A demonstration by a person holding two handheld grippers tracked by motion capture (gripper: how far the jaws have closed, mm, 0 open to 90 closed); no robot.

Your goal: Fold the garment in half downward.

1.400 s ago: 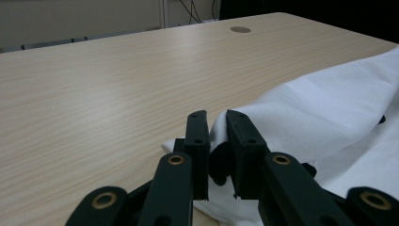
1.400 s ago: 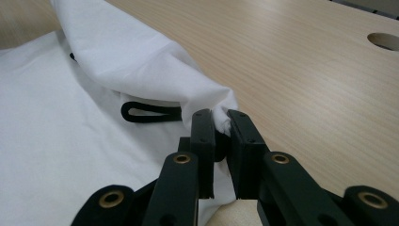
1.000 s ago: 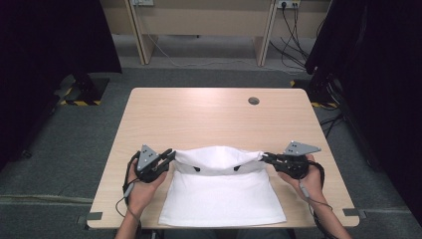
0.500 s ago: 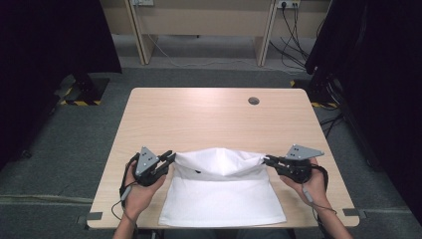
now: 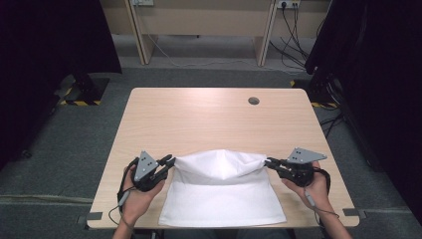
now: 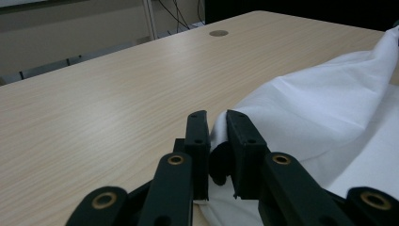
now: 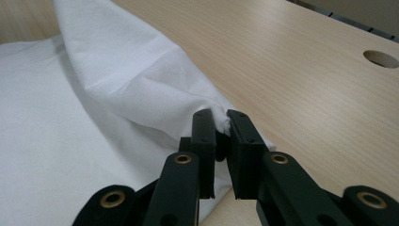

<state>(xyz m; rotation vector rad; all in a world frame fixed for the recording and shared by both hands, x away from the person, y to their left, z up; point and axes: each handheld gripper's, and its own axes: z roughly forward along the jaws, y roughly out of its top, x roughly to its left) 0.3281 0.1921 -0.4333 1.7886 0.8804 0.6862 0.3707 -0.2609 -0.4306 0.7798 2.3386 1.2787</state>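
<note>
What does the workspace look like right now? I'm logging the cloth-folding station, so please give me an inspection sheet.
Surface: light wooden table, round grommet hole at the far side.
Job's things: white cloth, far edge lifted, near part flat.
Clutter: nothing seen.
Grippers: left gripper and right gripper each pinch a far corner of the cloth.
Cables: thin grey cable trails from the left gripper; wall cables.
Surroundings: grey carpet, black curtains.

Both grippers have drawn back toward the person's edge of the desk (image 5: 209, 114), taking the pinched corners of the white cloth (image 5: 221, 194) with them. The left gripper (image 5: 170, 160) and the right gripper (image 5: 268, 161) now sit nearer that edge, and the cloth's raised far fold has followed, baring more wood beyond it
</note>
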